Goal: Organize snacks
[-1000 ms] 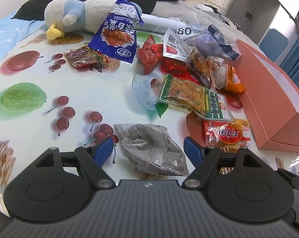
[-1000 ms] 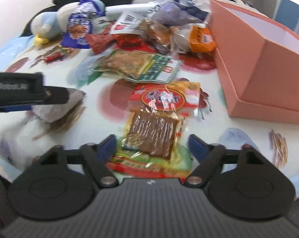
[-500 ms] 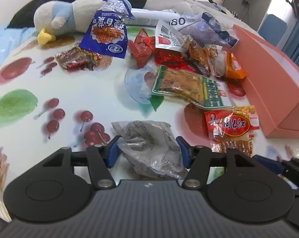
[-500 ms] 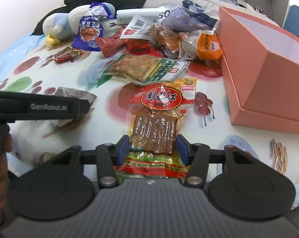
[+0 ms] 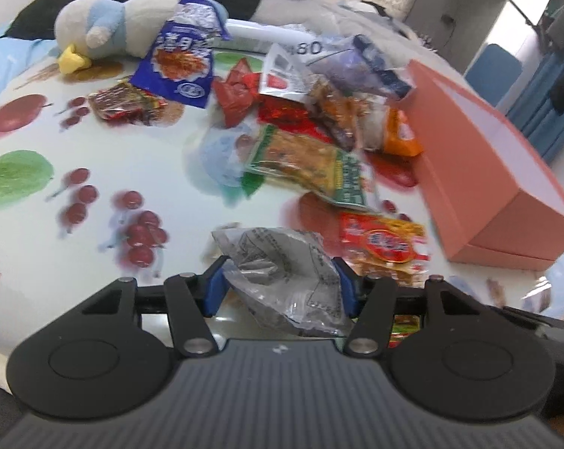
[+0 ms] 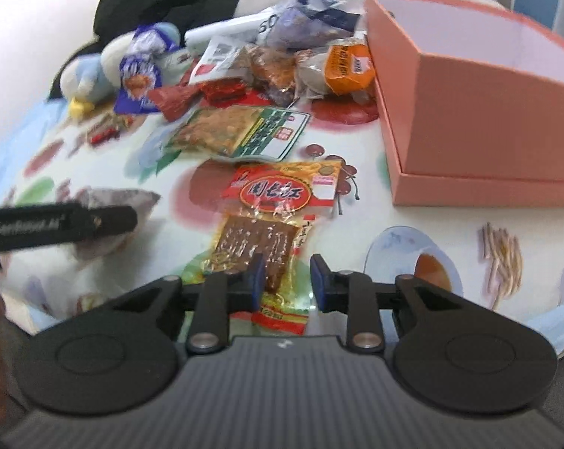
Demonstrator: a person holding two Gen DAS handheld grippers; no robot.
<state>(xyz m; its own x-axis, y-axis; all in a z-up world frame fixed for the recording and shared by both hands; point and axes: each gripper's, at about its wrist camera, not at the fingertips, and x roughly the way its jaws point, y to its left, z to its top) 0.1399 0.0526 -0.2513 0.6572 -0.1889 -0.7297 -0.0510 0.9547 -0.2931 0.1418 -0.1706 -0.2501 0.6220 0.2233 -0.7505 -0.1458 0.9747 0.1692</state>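
Note:
My left gripper (image 5: 278,286) is shut on a crumpled silver snack bag (image 5: 282,273), held just above the fruit-print tablecloth. My right gripper (image 6: 286,282) has its jaws narrowed around the lower end of a red and yellow packet of brown dried tofu (image 6: 278,217); the packet lies between the pads, but a gap shows on the right side. An open salmon-pink box (image 6: 469,86) stands to the right, also in the left wrist view (image 5: 484,172). A green snack packet (image 6: 240,131) lies beyond.
A pile of snack bags (image 5: 319,86) lies at the back, with a blue bag (image 5: 184,63) leaning on a plush penguin (image 5: 102,33). The left gripper's body (image 6: 57,220) crosses the right wrist view at left. Dark clothing lies behind.
Both grippers have closed in: the left one from open around the silver bag to clamped on it, the right one from wide open to narrow around the tofu packet.

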